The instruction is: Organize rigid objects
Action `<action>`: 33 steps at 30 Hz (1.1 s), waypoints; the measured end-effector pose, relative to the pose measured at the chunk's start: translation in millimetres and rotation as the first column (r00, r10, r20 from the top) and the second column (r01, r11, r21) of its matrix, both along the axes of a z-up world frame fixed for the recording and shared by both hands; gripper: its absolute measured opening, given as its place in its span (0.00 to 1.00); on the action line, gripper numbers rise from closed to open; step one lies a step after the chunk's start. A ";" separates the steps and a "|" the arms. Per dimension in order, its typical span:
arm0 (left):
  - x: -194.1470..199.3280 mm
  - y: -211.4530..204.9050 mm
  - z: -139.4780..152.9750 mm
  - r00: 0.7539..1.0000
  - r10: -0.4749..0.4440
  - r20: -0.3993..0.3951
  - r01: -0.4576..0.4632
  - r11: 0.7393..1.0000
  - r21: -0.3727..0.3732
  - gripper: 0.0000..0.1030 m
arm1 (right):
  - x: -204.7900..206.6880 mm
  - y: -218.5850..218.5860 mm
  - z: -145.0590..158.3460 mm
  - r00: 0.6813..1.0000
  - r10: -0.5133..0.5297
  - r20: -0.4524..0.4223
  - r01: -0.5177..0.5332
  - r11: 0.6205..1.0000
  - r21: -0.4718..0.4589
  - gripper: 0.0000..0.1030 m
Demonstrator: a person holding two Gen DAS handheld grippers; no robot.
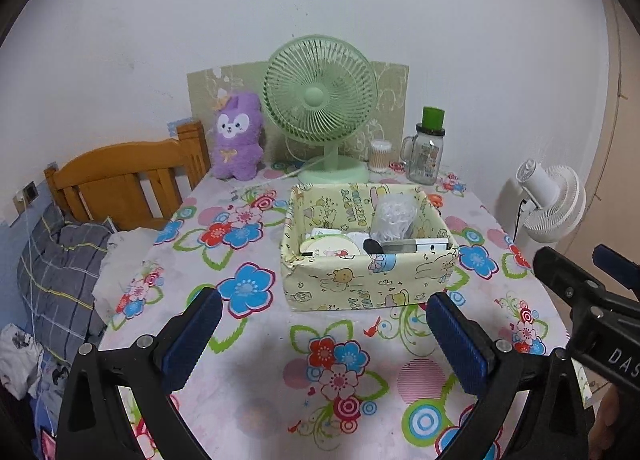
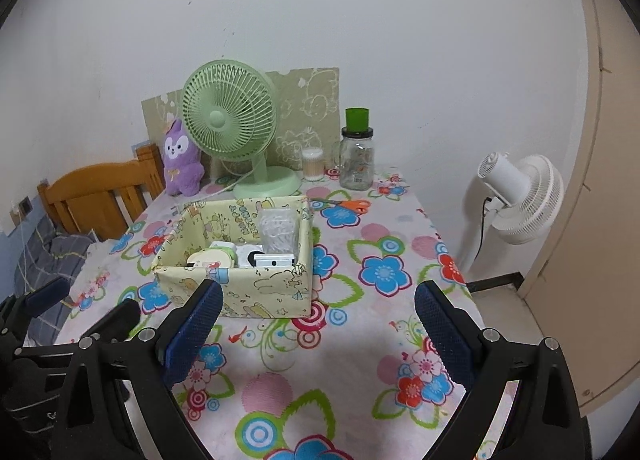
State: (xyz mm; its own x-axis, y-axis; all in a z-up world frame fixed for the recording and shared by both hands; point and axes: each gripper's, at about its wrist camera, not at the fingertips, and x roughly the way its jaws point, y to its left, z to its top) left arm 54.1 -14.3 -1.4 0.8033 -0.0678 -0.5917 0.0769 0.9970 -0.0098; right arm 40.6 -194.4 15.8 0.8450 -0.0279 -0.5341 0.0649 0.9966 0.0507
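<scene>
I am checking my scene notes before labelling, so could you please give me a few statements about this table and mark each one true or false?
1. The left claw and right claw are both open and hold nothing. True.
2. The orange-handled scissors lie inside the patterned storage box. False: they lie on the floral tablecloth, to the right of the box.
3. The purple plush toy sits left of the green desk fan. True.
4. The glass mug jar has a red lid. False: its top is green.
5. The box is empty. False: it holds several items.
</scene>
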 end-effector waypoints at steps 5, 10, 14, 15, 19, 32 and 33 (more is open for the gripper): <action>-20.8 10.3 14.2 0.999 0.012 0.041 -0.010 0.999 -0.037 1.00 | -24.1 0.1 10.2 0.999 -0.015 0.036 0.015 1.000 -0.018 0.95; -39.3 14.0 21.8 0.998 0.021 0.065 -0.018 0.999 -0.042 1.00 | -44.6 5.4 17.6 0.997 0.004 0.075 -0.002 1.000 -0.025 0.95; -54.9 12.8 25.1 0.995 0.018 0.101 -0.017 1.000 -0.015 1.00 | -60.6 8.5 19.1 0.994 0.012 0.108 -0.009 0.999 -0.031 0.97; -58.5 12.9 25.3 0.994 0.023 0.110 -0.022 1.000 -0.008 1.00 | -64.1 9.3 18.9 0.993 0.012 0.114 -0.008 0.999 -0.037 0.98; -69.0 16.4 24.4 0.991 0.035 0.130 -0.036 0.999 0.000 1.00 | -73.7 11.6 18.4 0.991 0.010 0.134 -0.002 0.998 -0.058 0.98; -87.7 17.5 23.2 0.984 0.016 0.177 -0.016 1.000 0.002 1.00 | -93.3 14.1 13.5 0.985 -0.017 0.173 0.030 0.997 -0.072 0.99; -87.9 16.7 22.8 0.984 0.012 0.178 -0.013 1.000 0.002 1.00 | -93.6 14.3 13.0 0.984 -0.023 0.174 0.036 0.997 -0.074 0.99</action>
